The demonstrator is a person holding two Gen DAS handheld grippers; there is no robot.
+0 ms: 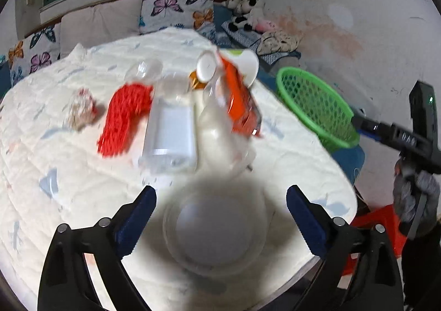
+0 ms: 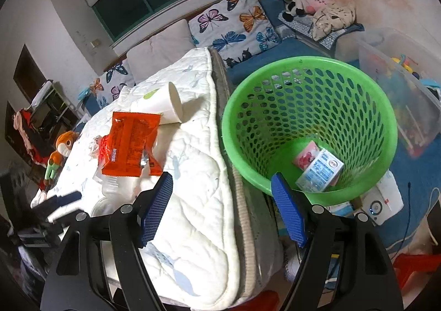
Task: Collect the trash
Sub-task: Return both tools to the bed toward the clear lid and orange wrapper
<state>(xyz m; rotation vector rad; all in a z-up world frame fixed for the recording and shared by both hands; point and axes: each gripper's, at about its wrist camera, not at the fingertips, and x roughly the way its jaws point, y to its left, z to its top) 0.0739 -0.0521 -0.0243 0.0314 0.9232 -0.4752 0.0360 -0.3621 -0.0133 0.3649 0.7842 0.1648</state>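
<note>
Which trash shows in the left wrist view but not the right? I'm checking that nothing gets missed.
Left only: a red net, a crumpled wad, and a clear lid between the open jaws. Right only: two cartons already inside the basket. Both: the orange wrapper, the paper cup and the basket.

our left wrist view looks down close over the quilted bed (image 1: 69,173); our right one faces the green basket (image 2: 308,129) beside it. both share these.
</note>
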